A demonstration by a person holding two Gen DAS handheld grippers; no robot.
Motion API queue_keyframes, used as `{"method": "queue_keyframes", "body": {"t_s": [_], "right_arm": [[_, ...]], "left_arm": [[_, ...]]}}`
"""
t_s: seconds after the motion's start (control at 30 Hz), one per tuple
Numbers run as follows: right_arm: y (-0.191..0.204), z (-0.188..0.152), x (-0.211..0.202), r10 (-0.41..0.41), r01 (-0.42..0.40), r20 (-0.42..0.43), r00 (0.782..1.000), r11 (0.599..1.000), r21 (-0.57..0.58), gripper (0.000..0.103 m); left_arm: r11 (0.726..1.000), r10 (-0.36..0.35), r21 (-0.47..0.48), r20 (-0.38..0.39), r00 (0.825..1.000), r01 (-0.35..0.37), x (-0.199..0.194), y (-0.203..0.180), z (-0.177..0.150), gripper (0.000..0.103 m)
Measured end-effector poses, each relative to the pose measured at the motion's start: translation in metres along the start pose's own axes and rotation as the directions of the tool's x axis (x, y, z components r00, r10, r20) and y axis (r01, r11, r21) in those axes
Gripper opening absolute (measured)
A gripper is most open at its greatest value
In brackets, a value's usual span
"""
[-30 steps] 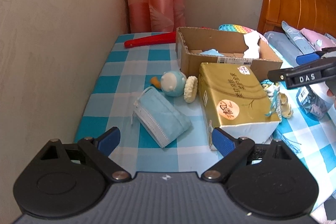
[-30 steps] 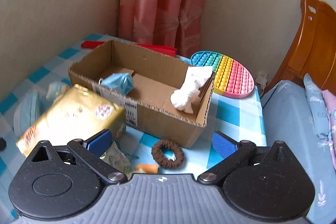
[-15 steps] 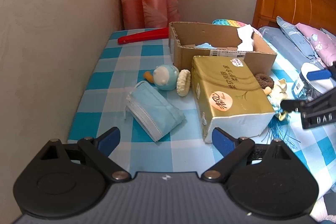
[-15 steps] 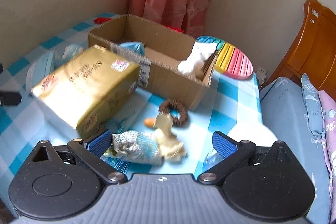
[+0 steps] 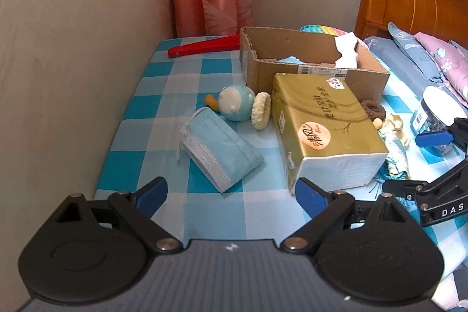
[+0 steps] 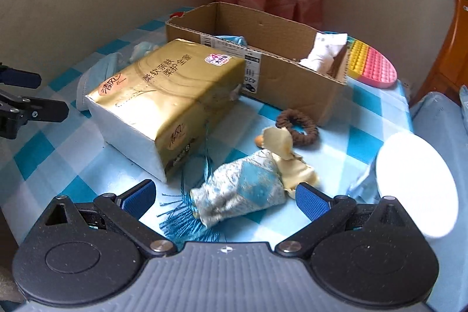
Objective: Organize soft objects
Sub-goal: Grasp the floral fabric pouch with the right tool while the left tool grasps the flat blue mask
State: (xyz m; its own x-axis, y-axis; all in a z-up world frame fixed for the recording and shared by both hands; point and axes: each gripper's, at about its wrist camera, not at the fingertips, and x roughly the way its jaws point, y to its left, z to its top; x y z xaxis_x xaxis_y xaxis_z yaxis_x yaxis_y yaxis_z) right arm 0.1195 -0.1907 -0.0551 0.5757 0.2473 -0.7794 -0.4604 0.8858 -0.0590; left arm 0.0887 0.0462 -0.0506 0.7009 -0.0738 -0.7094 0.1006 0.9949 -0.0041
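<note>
brocade and blue tassels now fill the lower middle of the right wrist view: the right gripper (image 6: 225,195) has dropped back from the cardboard box (image 6: 292,78) to the fabric doll (image 6: 248,189), fingers apart either side, nothing clamped. likely the next pick. left gripper (image 5: 231,192) hangs open low in its frame, short of the face mask (image 5: 219,151). gold tissue pack (image 6: 163,101) crowds the doll's left; brown scrunchie (image 6: 298,125) just beyond, perhaps touching it.
</note>
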Motion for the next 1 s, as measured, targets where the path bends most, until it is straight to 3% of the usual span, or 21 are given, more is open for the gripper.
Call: {"method": "queue_keyframes", "body": {"t_s": [0.17,0.37,0.47,0.8,1.0], "right_arm": [[0.000,0.003,0.007,0.050,-0.050,0.007,0.999,0.999,-0.017,0.103],[0.010,-0.005,0.009,0.136,-0.138,-0.045,0.990,0.989,-0.049,0.103],[0.017,-0.013,0.011,0.116,-0.121,-0.067,0.991,0.990,-0.074,0.103],[0.018,-0.019,0.011,0.106,-0.108,-0.033,0.994,0.992,-0.059,0.103],[0.018,-0.022,0.008,0.104,-0.105,-0.020,0.994,0.993,-0.056,0.103]], "left_arm": [[1.000,0.011,-0.016,-0.013,1.000,-0.012,0.007,0.004,0.000,0.094],[0.999,0.026,-0.037,-0.024,0.999,-0.027,0.015,0.011,0.000,0.094],[0.997,0.040,-0.060,-0.021,0.999,-0.041,0.020,0.017,0.004,0.094],[0.988,0.059,-0.146,0.015,0.998,-0.056,0.052,0.032,0.032,0.094],[0.981,0.070,-0.179,-0.041,0.997,-0.076,0.081,0.035,0.034,0.094]]}}
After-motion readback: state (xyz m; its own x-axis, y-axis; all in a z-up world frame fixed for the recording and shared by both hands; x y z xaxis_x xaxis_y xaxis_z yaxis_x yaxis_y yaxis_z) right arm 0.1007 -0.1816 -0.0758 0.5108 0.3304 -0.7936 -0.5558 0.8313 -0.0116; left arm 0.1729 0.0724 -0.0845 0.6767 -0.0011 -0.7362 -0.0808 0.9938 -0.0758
